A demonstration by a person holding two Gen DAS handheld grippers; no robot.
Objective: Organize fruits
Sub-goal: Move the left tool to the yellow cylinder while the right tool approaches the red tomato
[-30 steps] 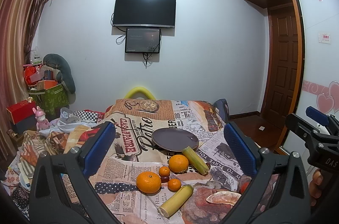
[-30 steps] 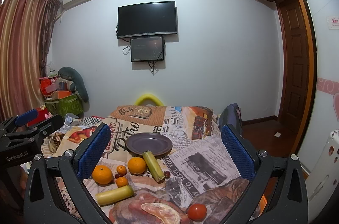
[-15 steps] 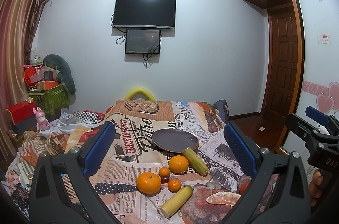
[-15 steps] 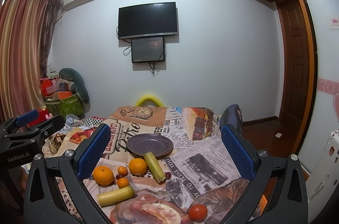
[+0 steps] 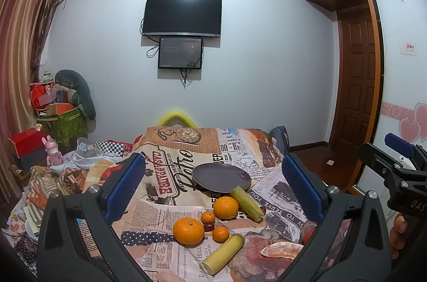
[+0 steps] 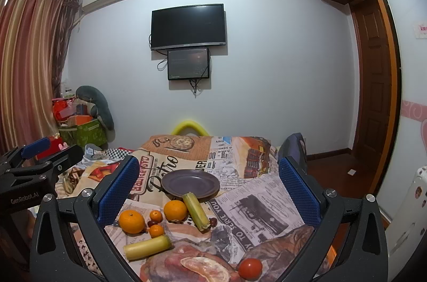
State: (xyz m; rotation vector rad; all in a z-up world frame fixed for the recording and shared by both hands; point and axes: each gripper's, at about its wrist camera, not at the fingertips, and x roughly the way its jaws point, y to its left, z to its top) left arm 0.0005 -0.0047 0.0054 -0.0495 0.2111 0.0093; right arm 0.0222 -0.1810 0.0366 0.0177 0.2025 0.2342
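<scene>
A bedroom with a pale wall, a dark television (image 5: 182, 15) mounted over a smaller screen (image 5: 180, 53), striped curtains (image 5: 20, 47) on the left and a wooden door (image 5: 356, 84) on the right; in front lies a surface draped with a newspaper-print cloth (image 5: 170, 167). On the cloth a dark plate (image 5: 221, 177) sits bare, and the fruit is gathered just in front of it: a large orange (image 5: 225, 207) beside a greenish cane piece (image 5: 246, 203) whose far end touches the plate's rim, two small tangerines (image 5: 208, 217) with what may be dark red dates between them, another large orange (image 5: 188, 231) to the left, a yellow cane piece (image 5: 222, 254) nearer the camera, a peeled citrus segment (image 5: 281, 250) and a tomato (image 6: 250, 267) at the near right. The left gripper (image 5: 213, 191) hangs above the spread with its blue pads wide apart and nothing between them. The right gripper (image 6: 208, 192) is likewise spread wide and empty, raised over the same fruit, a person's fingers (image 5: 397, 234) visible on its handle in the left wrist view
</scene>
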